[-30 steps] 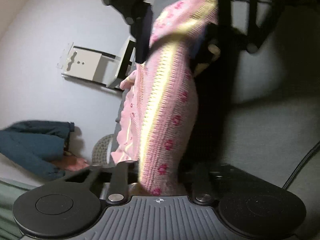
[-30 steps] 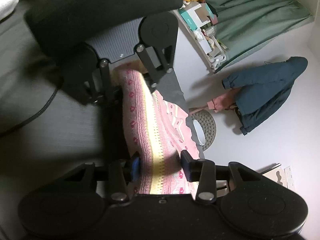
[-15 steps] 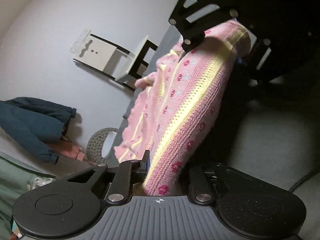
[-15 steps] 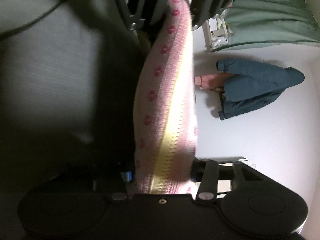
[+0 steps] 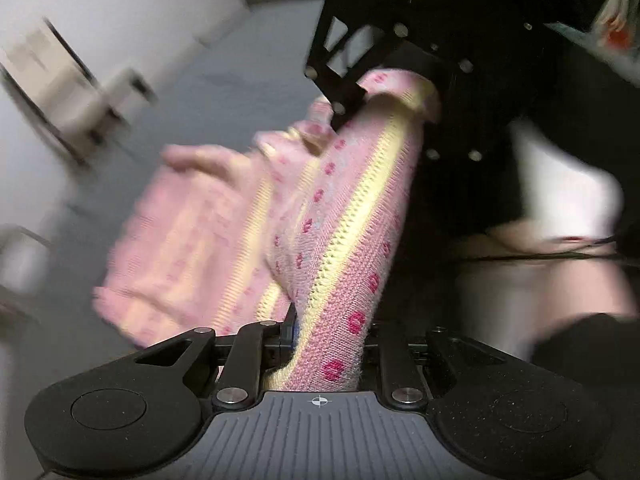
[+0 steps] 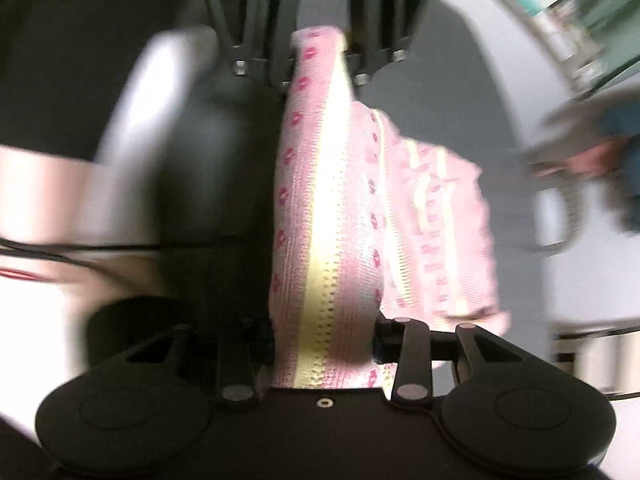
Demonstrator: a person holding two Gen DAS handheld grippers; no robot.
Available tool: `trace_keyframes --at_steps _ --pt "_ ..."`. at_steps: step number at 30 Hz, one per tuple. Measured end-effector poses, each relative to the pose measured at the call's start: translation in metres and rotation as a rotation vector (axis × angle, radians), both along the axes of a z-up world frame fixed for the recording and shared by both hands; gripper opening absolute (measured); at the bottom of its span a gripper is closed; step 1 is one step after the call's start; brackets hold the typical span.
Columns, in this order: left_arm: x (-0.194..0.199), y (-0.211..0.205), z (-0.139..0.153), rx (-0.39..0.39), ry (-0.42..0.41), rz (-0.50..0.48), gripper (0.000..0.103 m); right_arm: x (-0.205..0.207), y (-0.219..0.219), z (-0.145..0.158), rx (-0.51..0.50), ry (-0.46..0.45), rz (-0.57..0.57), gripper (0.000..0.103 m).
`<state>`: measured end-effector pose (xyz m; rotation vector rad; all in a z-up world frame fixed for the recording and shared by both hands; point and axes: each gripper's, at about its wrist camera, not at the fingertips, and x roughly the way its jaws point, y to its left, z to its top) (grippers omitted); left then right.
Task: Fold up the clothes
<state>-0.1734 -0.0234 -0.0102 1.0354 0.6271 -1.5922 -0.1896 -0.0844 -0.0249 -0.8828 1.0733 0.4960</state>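
Together we pinch a pink knit with yellow stripes, stretched taut. Left gripper and right gripper each clamp an end; soft folds sag beside.

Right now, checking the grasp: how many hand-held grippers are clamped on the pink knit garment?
2. The left hand-held gripper pinches one end of the pink knit garment; the right hand-held gripper pinches the other.

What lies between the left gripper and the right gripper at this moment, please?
A stretched band of the pink knitted garment spans from the right gripper to the left gripper, each shut on one end; the right wrist view shows it.
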Motion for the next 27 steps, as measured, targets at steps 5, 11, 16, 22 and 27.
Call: trace_keyframes --at_steps 5,11,16,22,27 --pt "0.024 0.003 0.004 -0.120 -0.029 0.046 0.019 0.021 -0.008 0.011 0.038 0.050 -0.014 0.039" --pt "0.067 -0.007 0.010 -0.248 -0.099 0.176 0.019 0.063 -0.054 0.044 0.205 0.123 -0.105 0.041" --pt "0.093 -0.026 -0.005 -0.243 -0.126 0.260 0.031 0.106 -0.085 0.051 0.267 0.161 -0.163 0.052" --pt "0.119 -0.047 -0.031 -0.218 -0.117 0.366 0.043 0.143 -0.133 0.040 0.354 0.155 -0.267 0.077" --pt "0.140 -0.060 -0.056 -0.233 -0.156 0.478 0.062 0.146 -0.187 0.027 0.523 0.124 -0.433 0.081"
